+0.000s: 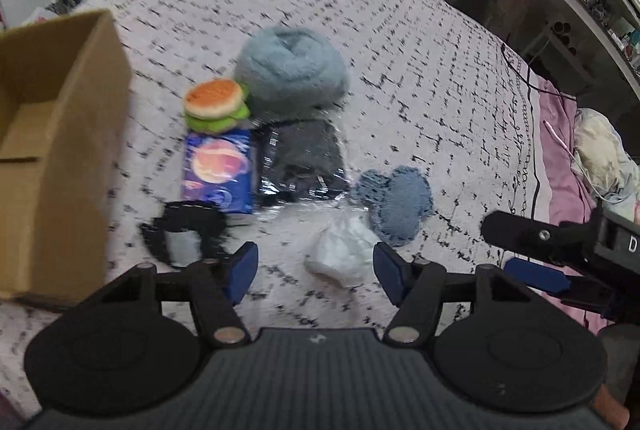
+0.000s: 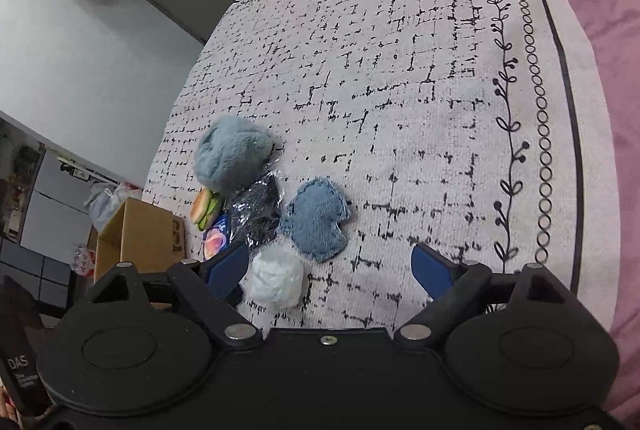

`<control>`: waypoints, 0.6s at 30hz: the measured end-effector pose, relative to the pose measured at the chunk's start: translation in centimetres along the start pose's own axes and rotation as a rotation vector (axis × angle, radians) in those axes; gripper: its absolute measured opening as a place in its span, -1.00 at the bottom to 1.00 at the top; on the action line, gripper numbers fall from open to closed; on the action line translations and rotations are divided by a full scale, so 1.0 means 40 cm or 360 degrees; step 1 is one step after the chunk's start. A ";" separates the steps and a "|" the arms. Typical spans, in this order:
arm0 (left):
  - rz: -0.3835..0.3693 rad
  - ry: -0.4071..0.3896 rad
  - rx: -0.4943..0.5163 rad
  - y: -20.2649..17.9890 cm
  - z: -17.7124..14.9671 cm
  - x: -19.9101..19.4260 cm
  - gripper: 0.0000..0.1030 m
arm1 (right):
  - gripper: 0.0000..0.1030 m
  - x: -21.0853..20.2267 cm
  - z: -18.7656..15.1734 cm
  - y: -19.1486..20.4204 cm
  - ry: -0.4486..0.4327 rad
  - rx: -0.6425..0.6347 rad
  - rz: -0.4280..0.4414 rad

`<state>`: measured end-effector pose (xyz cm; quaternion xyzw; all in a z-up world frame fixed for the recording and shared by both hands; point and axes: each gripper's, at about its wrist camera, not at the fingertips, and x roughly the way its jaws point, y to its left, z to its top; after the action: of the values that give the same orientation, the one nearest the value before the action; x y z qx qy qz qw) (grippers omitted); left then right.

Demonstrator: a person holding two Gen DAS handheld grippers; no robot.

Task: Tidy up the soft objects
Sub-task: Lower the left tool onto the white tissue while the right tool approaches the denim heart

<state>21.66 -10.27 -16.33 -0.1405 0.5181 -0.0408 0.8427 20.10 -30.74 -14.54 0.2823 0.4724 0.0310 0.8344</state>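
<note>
Both grippers hover over the bed (image 1: 400,50); nothing held. Left gripper (image 1: 316,272): fingers apart, empty. Right gripper (image 2: 332,270): fingers apart, empty.

Soft items lie clustered on the patterned bedspread, near the middle of the left view. White wad (image 1: 344,254) sits nearest, just ahead of the left fingers, toward 1 o'clock of their gap. Denim heart patch (image 1: 394,204) touches it at its 1 o'clock. Cardboard box (image 1: 52,134), open, stands at 9 o'clock of the cluster.

Judged step: pick the white wad with the left gripper and carry it to the box. To do it well: centre the wad between the fingers first, since it lies off toward the right finger; descend until the tips press lightly into the bedspread; close slowly, because the wad will compress and could slip out. Avoid catching the denim edge.

Count:
- white wad: 1
- denim heart patch: 1
- fluffy blue bundle (image 1: 292,74): 1
- burger plush (image 1: 216,104): 1
- blue printed packet (image 1: 218,170): 1
- dark item in clear wrap (image 1: 304,158): 1
- black band (image 1: 184,234): 1
- box: 1
</note>
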 end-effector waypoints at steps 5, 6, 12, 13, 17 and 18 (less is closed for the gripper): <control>-0.0047 0.0060 0.0015 -0.025 0.004 0.062 0.22 | 0.71 0.041 0.023 -0.009 0.0024 0.0024 -0.0001; -0.0043 0.0073 0.0020 -0.027 0.004 0.072 0.21 | 0.71 0.048 0.028 -0.010 0.0028 0.0031 -0.0001; -0.0059 0.0096 -0.0001 -0.025 0.004 0.107 -0.02 | 0.71 0.098 0.046 -0.006 0.0060 0.0032 -0.0020; -0.0059 0.0088 0.0003 -0.025 0.004 0.107 -0.03 | 0.71 0.106 0.048 -0.002 0.0061 0.0021 -0.0018; -0.0062 0.0049 -0.0016 -0.018 0.003 0.100 -0.06 | 0.71 0.131 0.053 0.008 0.0061 -0.0020 -0.0032; -0.0054 0.0039 -0.0021 -0.016 0.004 0.099 -0.07 | 0.71 0.136 0.053 0.010 0.0061 -0.0027 -0.0038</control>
<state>23.69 -11.71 -19.49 -0.1543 0.5260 -0.0533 0.8346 24.90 -29.61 -17.72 0.2688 0.4915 0.0305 0.8278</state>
